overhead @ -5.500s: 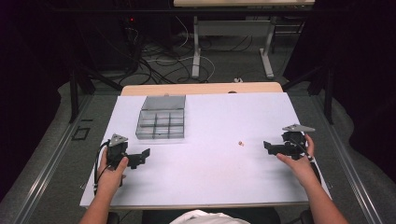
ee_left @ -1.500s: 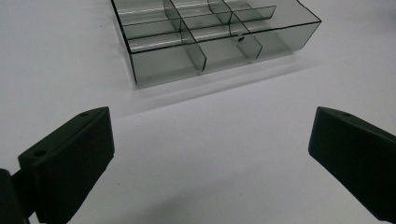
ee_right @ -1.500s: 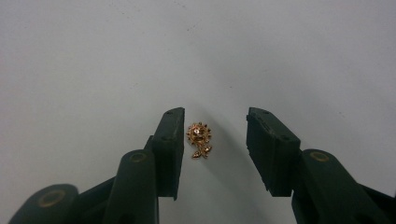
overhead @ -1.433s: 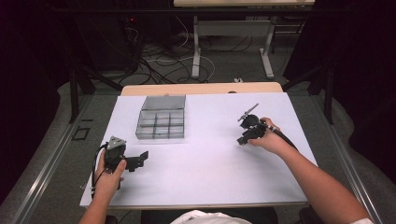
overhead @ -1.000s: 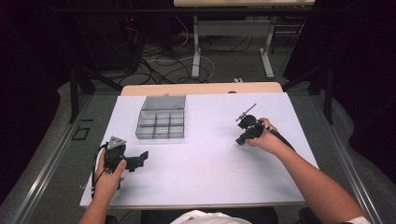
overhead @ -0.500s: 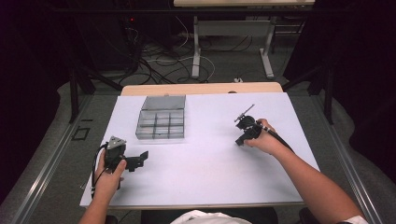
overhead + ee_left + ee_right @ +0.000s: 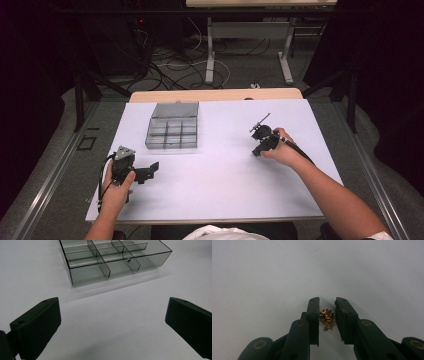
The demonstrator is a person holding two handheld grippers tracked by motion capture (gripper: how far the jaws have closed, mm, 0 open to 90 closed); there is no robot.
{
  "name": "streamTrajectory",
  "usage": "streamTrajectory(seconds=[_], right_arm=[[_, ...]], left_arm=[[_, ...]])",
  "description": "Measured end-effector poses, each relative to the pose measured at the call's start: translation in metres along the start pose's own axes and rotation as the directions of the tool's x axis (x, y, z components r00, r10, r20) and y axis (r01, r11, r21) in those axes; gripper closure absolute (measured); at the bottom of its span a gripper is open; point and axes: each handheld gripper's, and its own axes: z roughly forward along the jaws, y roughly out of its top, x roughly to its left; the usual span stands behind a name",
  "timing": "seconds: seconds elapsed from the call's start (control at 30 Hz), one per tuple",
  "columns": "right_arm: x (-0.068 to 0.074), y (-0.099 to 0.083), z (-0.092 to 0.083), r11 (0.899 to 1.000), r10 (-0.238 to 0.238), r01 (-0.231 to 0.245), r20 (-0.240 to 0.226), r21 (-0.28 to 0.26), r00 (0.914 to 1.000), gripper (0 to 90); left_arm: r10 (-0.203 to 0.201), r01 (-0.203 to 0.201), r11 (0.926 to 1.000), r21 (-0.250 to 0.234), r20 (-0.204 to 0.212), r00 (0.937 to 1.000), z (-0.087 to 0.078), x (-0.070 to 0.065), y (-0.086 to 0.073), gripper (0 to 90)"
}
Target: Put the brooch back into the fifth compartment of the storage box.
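A small, spiky, gold-coloured metal charm [image 7: 326, 317] is flanked by the narrowly parted right tongs [image 7: 327, 305]; the left tongs [image 7: 112, 322] are spread wide.

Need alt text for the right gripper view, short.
A small gold ornament sits between the right gripper's two dark jaws, which stand narrowly apart on either side of it. Behind it lies the plain white table surface.
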Motion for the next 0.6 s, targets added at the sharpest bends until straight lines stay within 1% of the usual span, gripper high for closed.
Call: streamTrajectory(seconds=[0.03,0.07,0.17,0.2,0.23,0.4,0.43,0.47,0.5,0.53,0.57,0.6], right_arm=[[0.0,0.0,0.0,1.0,-0.001,0.001,-0.005,-0.001,1.0,74.8],[0.0011,-0.0003,0.0005,1.0,0.004,-0.004,0.009,-0.005,0.9999,75.9],[0.0018,-0.0004,0.0008,1.0,0.004,-0.004,0.02,-0.014,0.9998,76.4],[0.003,-0.0007,0.001,1.0,0.019,-0.019,0.027,-0.017,0.9995,76.5],[0.0017,-0.0004,0.0006,1.0,0.016,-0.016,0.003,-0.006,0.9999,76.7],[0.0003,-0.0002,0.0006,1.0,0.006,-0.006,0.002,-0.005,1.0,76.8],[0.0003,-0.0003,0.0006,1.0,0.009,-0.009,-0.011,-0.009,0.9999,76.9],[0.003,-0.002,0.0035,0.997,0.054,-0.055,-0.013,-0.05,0.9984,76.9],[0.0027,-0.0019,0.0033,0.997,0.052,-0.052,-0.014,-0.048,0.9986,76.9],[0.0011,-0.0006,0.0011,1.0,0.026,-0.027,-0.011,-0.015,0.9996,76.9],[0.0001,0.0,-0.0001,1.0,0.011,-0.011,-0.011,0.001,0.9999,76.9],[0.0003,-0.0001,0.0001,1.0,0.014,-0.014,-0.011,-0.002,0.9998,77.0]], left_arm=[[-0.001,0.001,1.0,-0.004,0.001,1.0,0.0002,0.0,-0.0001,0.4],[0.0,0.0,1.0,-0.001,0.0,1.0,0.0,0.0,0.0,0.5],[-0.001,0.001,1.0,0.0,-0.001,1.0,-0.0001,0.0,0.0,0.5],[0.0,0.0,1.0,0.001,-0.001,1.0,-0.0003,0.0,0.0,0.5],[0.0,0.0,1.0,0.0,-0.001,1.0,-0.0002,0.0,0.0,0.5],[-0.001,0.001,1.0,-0.003,-0.001,1.0,-0.0001,0.0001,-0.0001,0.5],[-0.001,0.001,1.0,-0.003,0.0,1.0,0.0,0.0001,-0.0001,0.5],[-0.001,0.001,1.0,-0.003,-0.001,1.0,0.0,0.0001,-0.0001,0.4],[-0.001,0.001,1.0,-0.003,0.0,1.0,-0.0001,0.0,-0.0001,0.5],[-0.001,0.001,1.0,-0.003,0.0,1.0,0.0,0.0,-0.0001,0.5],[-0.001,0.001,1.0,-0.003,-0.001,1.0,0.0,0.0001,-0.0001,0.5],[-0.001,0.001,1.0,-0.003,0.0,1.0,0.0,0.0001,-0.0001,0.4]])
